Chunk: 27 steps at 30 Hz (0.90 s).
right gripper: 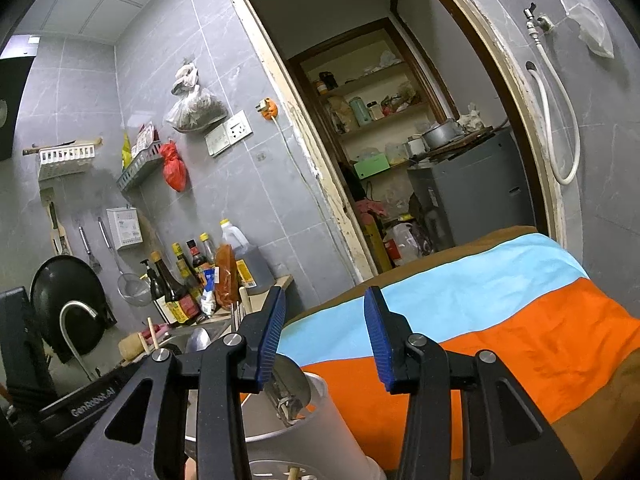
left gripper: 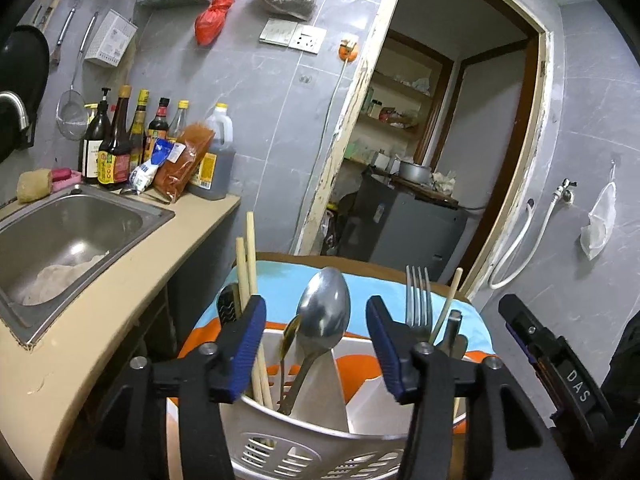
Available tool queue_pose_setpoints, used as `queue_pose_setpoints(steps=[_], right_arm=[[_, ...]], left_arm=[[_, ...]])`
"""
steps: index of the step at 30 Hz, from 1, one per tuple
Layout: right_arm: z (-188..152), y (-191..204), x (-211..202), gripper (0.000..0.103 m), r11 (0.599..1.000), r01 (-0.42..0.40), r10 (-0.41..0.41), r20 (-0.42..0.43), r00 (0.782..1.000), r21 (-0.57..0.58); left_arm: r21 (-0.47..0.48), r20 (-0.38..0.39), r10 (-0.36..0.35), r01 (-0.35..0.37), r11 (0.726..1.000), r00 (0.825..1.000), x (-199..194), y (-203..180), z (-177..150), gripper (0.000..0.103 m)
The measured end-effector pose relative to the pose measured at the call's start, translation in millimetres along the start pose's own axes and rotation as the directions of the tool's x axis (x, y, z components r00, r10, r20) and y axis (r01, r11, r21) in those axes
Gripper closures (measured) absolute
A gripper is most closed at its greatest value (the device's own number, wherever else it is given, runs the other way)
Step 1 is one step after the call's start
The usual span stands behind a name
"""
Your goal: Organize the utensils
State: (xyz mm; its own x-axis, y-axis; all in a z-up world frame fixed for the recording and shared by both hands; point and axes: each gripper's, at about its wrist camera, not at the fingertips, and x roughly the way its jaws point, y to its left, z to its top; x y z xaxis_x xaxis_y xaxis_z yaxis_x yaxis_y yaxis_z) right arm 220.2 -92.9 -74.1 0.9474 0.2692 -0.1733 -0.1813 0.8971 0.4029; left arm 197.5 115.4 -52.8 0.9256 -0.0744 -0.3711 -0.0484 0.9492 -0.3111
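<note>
Left wrist view: the left gripper (left gripper: pixel 316 344) has its jaws standing apart with nothing pressed between the blue pads. Just beyond and below them sits a white holder (left gripper: pixel 320 444) with inner dividers, on a cloth (left gripper: pixel 280 276) striped blue and orange. Between the jaws rises one large spoon (left gripper: pixel 324 312), bowl up, with a smaller spoon (left gripper: pixel 291 334) leaning against it. Behind the left jaw stand two chopsticks (left gripper: pixel 246 264) and one dark patterned handle (left gripper: pixel 227 306). Beyond the right jaw are one fork (left gripper: pixel 418 300), tines up, one single chopstick (left gripper: pixel 450 300) and one dark utensil tip (left gripper: pixel 454 328). Far to the left lies a steel sink (left gripper: pixel 72 220) set in the counter (left gripper: pixel 100 320), with a row of bottles (left gripper: pixel 120 144) behind it.

Right wrist view: the right gripper (right gripper: pixel 324 336) also has its jaws parted, holding nothing; only the striped cloth (right gripper: pixel 480 320) shows between them. The white holder (right gripper: pixel 320 428) is below the left jaw, its contents mostly hidden. The other gripper's black body (right gripper: pixel 80 404) lies at far left.
</note>
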Motion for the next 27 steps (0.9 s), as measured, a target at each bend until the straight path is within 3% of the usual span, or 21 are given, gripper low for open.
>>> queue_pose_setpoints(steps=[4, 9, 15, 21, 27], right_arm=[[4, -3, -5, 0.053, 1.000, 0.014, -0.014, 0.006, 1.000, -0.003], [12, -7, -14, 0.047, 0.999, 0.044, -0.044, -0.008, 0.999, -0.032], [22, -13, -23, 0.043, 0.996, 0.079, -0.080, -0.015, 0.997, -0.044], [32, -11, -34, 0.029, 0.993, 0.098, -0.098, 0.007, 0.995, -0.063], [40, -12, -47, 0.022, 0.990, 0.113, -0.114, -0.008, 0.993, -0.083]], left_arm=[[0.003, 0.004, -0.018, 0.018, 1.000, 1.000, -3, 0, 3, 0.043], [0.020, 0.007, -0.020, 0.020, 1.000, 1.000, -8, -1, 6, 0.025], [0.034, 0.004, -0.015, 0.015, 0.999, 1.000, -13, 0, 10, 0.018], [0.068, 0.023, -0.013, 0.012, 0.998, 1.000, -21, -3, 15, 0.005], [0.109, 0.014, 0.014, -0.015, 0.994, 1.000, -29, -9, 15, 0.002]])
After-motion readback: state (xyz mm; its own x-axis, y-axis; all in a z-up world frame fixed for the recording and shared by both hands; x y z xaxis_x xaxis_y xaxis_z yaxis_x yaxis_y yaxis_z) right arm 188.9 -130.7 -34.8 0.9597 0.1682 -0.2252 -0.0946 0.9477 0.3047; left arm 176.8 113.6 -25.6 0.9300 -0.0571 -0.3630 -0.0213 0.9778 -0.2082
